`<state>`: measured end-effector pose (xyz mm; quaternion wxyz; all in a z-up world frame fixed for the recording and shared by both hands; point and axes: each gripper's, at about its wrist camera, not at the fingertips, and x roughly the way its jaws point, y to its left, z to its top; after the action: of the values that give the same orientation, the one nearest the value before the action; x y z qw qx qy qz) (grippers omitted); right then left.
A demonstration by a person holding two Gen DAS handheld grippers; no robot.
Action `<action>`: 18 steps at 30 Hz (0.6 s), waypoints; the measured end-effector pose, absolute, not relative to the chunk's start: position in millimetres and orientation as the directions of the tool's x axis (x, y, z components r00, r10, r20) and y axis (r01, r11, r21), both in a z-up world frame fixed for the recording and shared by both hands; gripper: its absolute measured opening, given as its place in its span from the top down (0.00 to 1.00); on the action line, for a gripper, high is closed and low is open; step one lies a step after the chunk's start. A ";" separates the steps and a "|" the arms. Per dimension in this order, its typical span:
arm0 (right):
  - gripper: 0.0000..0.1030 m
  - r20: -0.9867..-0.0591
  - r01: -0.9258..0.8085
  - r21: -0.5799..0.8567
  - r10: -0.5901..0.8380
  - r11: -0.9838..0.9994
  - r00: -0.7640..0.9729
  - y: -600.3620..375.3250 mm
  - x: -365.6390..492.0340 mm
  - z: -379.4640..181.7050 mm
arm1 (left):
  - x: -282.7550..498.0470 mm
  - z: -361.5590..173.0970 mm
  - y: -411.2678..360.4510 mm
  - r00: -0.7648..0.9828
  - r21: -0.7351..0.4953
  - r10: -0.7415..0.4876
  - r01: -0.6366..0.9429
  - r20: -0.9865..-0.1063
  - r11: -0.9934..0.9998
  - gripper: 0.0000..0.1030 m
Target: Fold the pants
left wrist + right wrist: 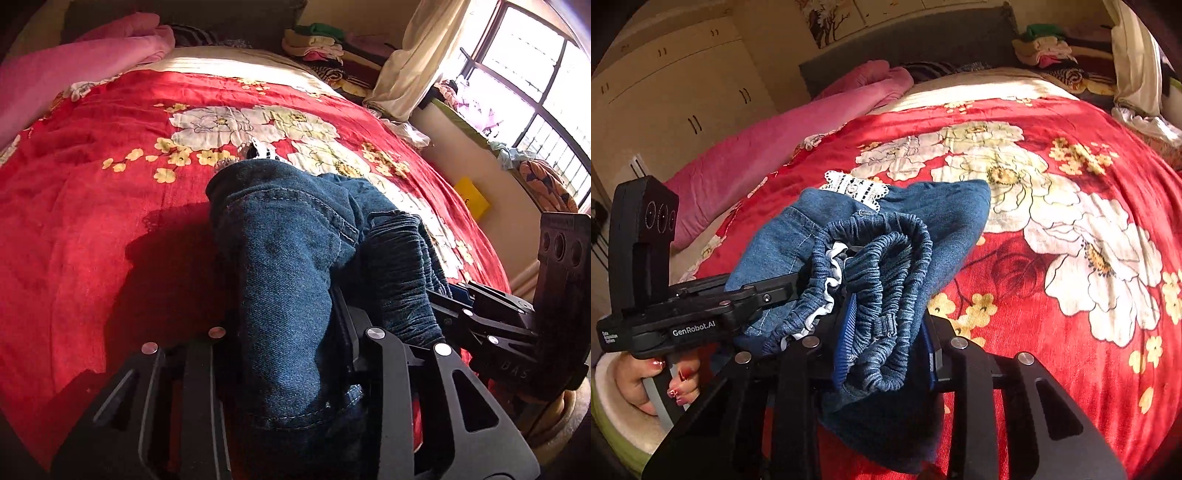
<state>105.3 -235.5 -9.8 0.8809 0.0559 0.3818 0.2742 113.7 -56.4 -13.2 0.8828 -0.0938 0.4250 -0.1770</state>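
Observation:
Blue denim pants (291, 236) with an elastic waistband (886, 266) and white lace trim (855, 186) are bunched over the near part of a red flowered bedspread (92, 221). My left gripper (295, 369) is shut on a fold of the denim, which hides its fingertips. My right gripper (882, 347) is shut on the gathered waistband, between its blue pads (844, 343). The two grippers sit close side by side; the right one shows in the left wrist view (517, 321), the left one in the right wrist view (701, 306). The rest of the pants drapes forward onto the bed.
A pink blanket (74, 70) lies along the left side of the bed. A pile of folded clothes (325, 48) sits by the headboard at the far right. A cream curtain (417, 62) and a window (535, 81) are on the right. Wardrobe doors (672, 96) stand at the left.

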 end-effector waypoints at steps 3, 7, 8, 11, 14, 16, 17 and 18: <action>0.72 -0.620 -0.464 0.288 0.532 0.838 0.576 -233.2 106.7 5.2 | 118.6 3.0 -56.5 0.598 -0.309 -0.391 0.240 -0.699 0.920 0.75; 0.72 -0.589 -0.477 0.267 0.534 0.837 0.607 -231.3 120.2 24.7 | 130.2 27.0 -53.6 0.637 -0.301 -0.386 0.244 -0.667 0.922 0.75; 0.72 -0.580 -0.479 0.263 0.534 0.838 0.615 -230.9 124.8 29.4 | 132.8 32.2 -53.5 0.646 -0.297 -0.383 0.245 -0.660 0.923 0.75; 0.72 -0.559 -0.491 0.248 0.537 0.835 0.631 -229.1 139.7 40.5 | 142.5 46.3 -52.4 0.672 -0.280 -0.371 0.246 -0.640 0.928 0.75; 0.72 -0.555 -0.486 0.249 0.535 0.838 0.637 -229.1 156.4 44.4 | 156.8 52.9 -52.4 0.686 -0.268 -0.359 0.240 -0.633 0.933 0.75; 0.72 -0.568 -0.483 0.236 0.523 0.843 0.635 -227.4 167.1 42.8 | 168.8 51.0 -53.8 0.686 -0.260 -0.346 0.230 -0.640 0.938 0.75; 0.72 -0.579 -0.476 0.228 0.511 0.850 0.635 -227.0 172.3 40.6 | 172.9 48.8 -55.0 0.684 -0.260 -0.343 0.226 -0.644 0.939 0.75; 0.72 -0.587 -0.471 0.230 0.507 0.852 0.630 -226.9 177.8 37.8 | 178.1 45.0 -56.0 0.680 -0.258 -0.339 0.221 -0.650 0.940 0.75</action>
<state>177.8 -226.9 37.8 0.9025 0.0273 0.3337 0.2710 178.1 -56.0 45.0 0.9132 -0.0795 0.3691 -0.1534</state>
